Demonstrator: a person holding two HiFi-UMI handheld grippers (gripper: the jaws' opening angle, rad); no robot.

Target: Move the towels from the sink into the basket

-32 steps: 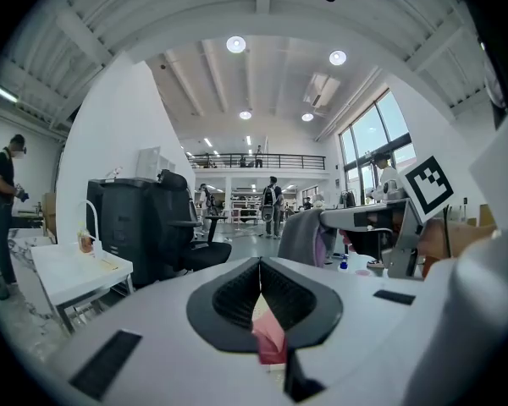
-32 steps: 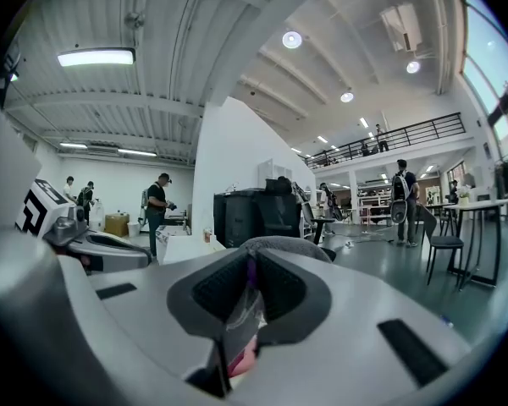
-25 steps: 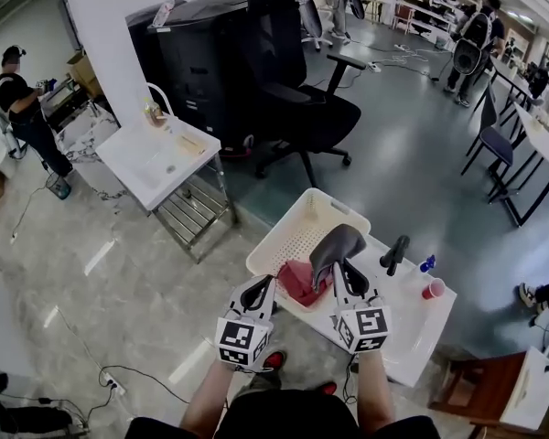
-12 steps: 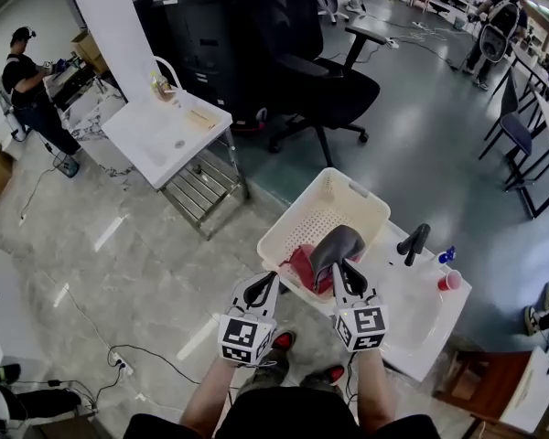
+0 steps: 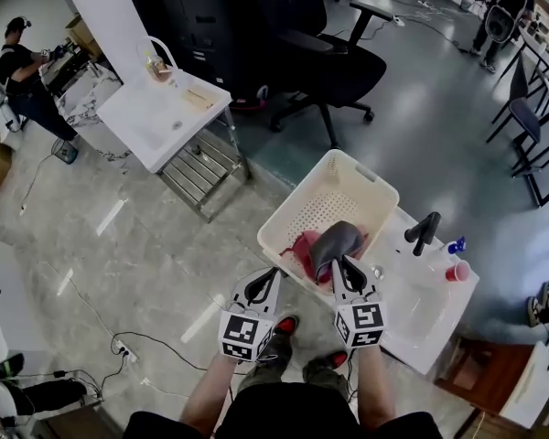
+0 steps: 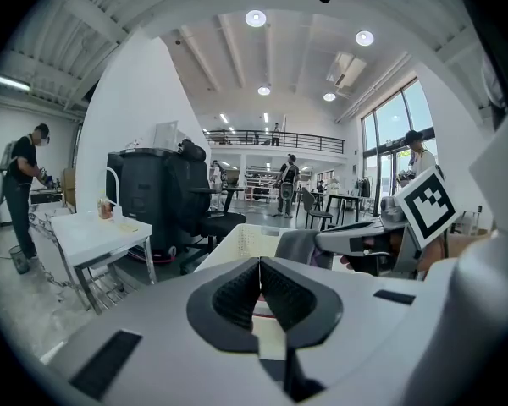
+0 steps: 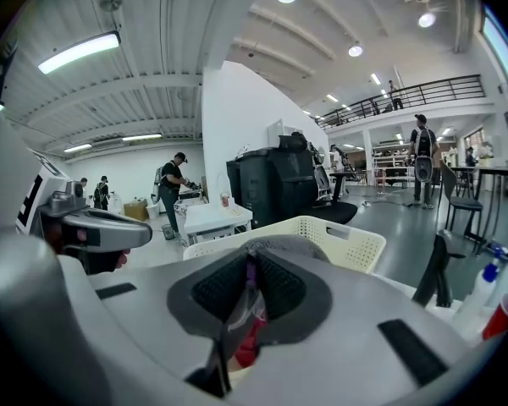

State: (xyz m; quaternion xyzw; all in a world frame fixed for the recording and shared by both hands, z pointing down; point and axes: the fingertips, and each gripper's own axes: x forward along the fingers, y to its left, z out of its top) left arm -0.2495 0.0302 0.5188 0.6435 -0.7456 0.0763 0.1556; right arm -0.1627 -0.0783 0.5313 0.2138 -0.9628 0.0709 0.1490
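Two tools were seen at the bottom centre of the head view. The left tool (image 5: 274, 272) was clenched with nothing between its pads, which met in the left gripper view (image 6: 259, 282). The right tool (image 5: 339, 262) was clenched on a grey towel (image 5: 339, 240), and cloth was seen pinched between its pads in the right gripper view (image 7: 250, 284).

Two towels were counted. The grey one was held over the near part of the basket (image 5: 350, 167), and a red towel (image 5: 303, 248) lay just beside it in the basket's near corner. One basket was seen, white and perforated, set against the left end of one white sink (image 5: 419, 311) at the lower right. On the sink, one black faucet (image 5: 424, 231), one blue bottle (image 5: 454, 245) and one red cup (image 5: 457, 272) were counted.

A second white tabletop (image 5: 156, 122) was stood at the upper left, well apart, and one black chair (image 5: 334, 58) at the top centre. The floor (image 5: 146, 245) was pale and glossy on the left and grey on the right, with cables lying across it. One person (image 5: 26, 80) was seen at the upper left and another (image 5: 508, 7) at the upper right.
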